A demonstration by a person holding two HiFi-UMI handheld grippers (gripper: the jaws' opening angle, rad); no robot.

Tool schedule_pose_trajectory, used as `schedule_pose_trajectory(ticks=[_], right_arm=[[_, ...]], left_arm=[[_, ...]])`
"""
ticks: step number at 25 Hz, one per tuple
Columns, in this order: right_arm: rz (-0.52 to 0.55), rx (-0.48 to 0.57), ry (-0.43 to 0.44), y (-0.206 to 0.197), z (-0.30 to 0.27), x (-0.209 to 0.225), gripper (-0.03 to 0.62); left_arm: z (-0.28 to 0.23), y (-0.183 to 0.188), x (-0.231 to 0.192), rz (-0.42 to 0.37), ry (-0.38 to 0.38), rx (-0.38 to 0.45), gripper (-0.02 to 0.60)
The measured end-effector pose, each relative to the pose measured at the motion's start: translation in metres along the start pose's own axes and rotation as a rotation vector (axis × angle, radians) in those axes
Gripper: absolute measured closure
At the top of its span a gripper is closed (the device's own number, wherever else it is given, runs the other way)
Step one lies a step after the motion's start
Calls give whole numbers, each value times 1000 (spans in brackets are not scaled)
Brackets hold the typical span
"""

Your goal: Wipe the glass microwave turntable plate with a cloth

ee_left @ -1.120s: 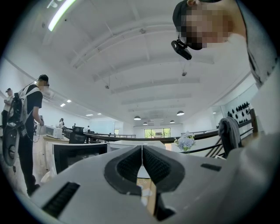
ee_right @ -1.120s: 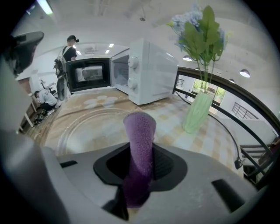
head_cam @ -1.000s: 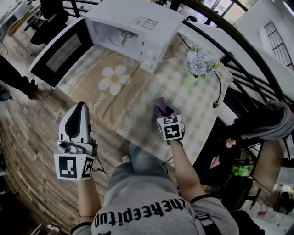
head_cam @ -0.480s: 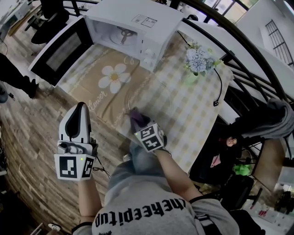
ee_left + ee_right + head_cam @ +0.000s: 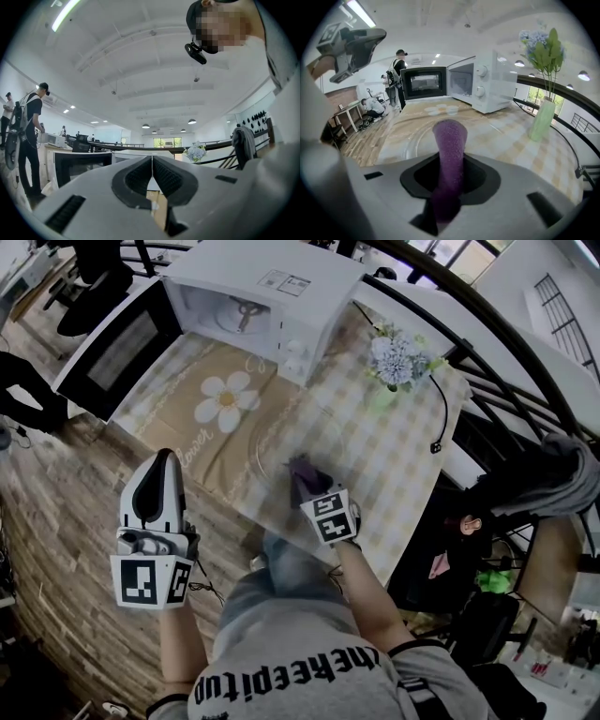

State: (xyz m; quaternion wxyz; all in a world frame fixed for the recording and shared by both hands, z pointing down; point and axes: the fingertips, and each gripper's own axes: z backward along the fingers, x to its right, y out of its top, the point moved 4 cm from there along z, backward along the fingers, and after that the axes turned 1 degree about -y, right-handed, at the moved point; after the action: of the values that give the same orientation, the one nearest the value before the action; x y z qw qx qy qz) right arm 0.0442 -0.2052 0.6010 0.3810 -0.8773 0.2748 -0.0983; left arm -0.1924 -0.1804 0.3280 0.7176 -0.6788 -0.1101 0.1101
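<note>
1. Head view:
   - One glass plate [image 5: 275,439] lies on the table [image 5: 403,451], in front of the one microwave [image 5: 267,292], whose door hangs open.
   - One purple cloth [image 5: 301,469] sits on the near part of the plate, pinched in the right gripper [image 5: 307,482].
   - The left gripper [image 5: 161,463] is well apart from the plate, held off the table's edge and taking no part.
   - Wiping seems to be under way. I cannot tell how much of the glass is done.
   - There is also one vase of flowers [image 5: 393,364].

2. Left gripper view:
   - The left gripper [image 5: 152,161] has its jaws pressed together with nothing between them.
   - It points over the table, not at the plate.

3. Right gripper view:
   - The right gripper [image 5: 449,161] is clamped on the cloth [image 5: 450,136], which sticks out in front as one rolled end.
   - The plate [image 5: 410,143] spreads out just beyond and below the cloth, so most of its far side looks left to cover.
   - Returning the plate to the microwave [image 5: 487,89] would be left too.
   - Count: two grippers, one plate, one cloth.
</note>
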Motion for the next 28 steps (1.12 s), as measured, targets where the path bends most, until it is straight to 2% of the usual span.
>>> schedule_pose_trajectory(ticks=[8,12,28], right_arm=[[-67,-15,-156,-20,11,61,481],[-105,-24,-207,-27,19,82,480],[-124,-44,-258,-31,25,88,480]], left_arm=[[2,2,-2,-2,0,3,571],[4,3,-2,-1,-3,4,571],[28,8,-9,-15,32,10,571]])
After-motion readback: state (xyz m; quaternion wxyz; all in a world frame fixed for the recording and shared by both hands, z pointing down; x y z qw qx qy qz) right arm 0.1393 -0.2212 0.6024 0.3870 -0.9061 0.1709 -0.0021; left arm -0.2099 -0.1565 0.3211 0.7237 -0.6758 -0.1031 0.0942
